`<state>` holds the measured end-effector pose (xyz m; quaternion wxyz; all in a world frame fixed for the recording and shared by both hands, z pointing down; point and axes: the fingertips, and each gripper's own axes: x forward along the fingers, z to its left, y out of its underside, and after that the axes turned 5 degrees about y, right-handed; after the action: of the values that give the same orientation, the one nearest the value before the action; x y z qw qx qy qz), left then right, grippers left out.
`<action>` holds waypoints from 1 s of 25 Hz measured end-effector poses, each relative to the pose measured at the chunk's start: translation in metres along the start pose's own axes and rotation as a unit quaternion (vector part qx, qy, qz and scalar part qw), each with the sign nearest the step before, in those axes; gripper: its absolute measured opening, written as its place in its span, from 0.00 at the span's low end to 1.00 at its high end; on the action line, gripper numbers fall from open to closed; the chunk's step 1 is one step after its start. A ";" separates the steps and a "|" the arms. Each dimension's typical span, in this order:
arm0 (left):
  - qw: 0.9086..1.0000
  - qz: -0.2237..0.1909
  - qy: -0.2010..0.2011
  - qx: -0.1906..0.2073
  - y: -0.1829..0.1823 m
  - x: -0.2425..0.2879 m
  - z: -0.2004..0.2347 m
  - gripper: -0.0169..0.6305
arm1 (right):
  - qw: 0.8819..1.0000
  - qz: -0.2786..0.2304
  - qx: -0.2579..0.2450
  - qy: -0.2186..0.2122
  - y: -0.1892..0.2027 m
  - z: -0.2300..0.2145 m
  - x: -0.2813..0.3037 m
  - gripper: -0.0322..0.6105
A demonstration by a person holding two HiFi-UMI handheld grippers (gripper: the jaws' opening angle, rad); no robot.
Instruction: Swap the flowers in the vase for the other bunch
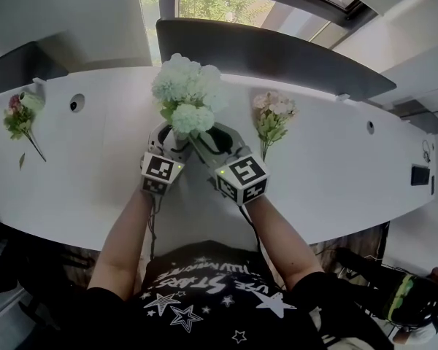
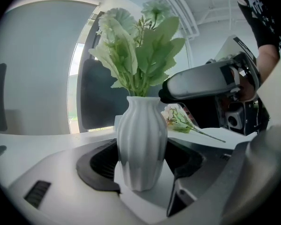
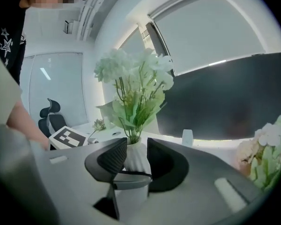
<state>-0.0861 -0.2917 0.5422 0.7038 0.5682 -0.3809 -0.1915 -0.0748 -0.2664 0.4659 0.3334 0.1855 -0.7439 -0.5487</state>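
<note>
We see the left gripper (image 1: 168, 138) clamped on the body of the vase (image 2: 141, 144), which stands upright on the tabletop (image 1: 336, 166). The right gripper (image 1: 210, 141) is released, with its jaws apart at the vase neck under the green-white bunch (image 1: 188, 93), probably not touching. The pink bunch (image 1: 271, 119) lies right of it, and 1 more bunch (image 1: 20, 115) lies far left.

In head view the white flowers (image 1: 186, 93) hide the vase (image 2: 141, 149) beneath them.
</note>
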 end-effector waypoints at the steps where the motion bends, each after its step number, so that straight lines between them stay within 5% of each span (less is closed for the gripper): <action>1: 1.000 0.000 -0.001 0.000 0.000 0.000 0.000 0.50 | 1.000 0.000 0.002 0.002 0.001 0.000 -0.003 0.25; 10: 1.000 0.005 -0.011 0.021 -0.002 -0.004 0.002 0.50 | 0.999 -0.009 0.006 0.034 -0.002 -0.008 -0.029 0.25; 25: 0.995 -0.063 0.008 -0.077 -0.033 -0.065 -0.026 0.59 | 0.995 -0.048 0.014 0.081 -0.016 0.010 -0.078 0.25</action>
<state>-0.1021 -0.2382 0.4881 0.7350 0.5370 -0.3230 -0.2590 -0.0275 -0.2146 0.4265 0.3631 0.2694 -0.7120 -0.5373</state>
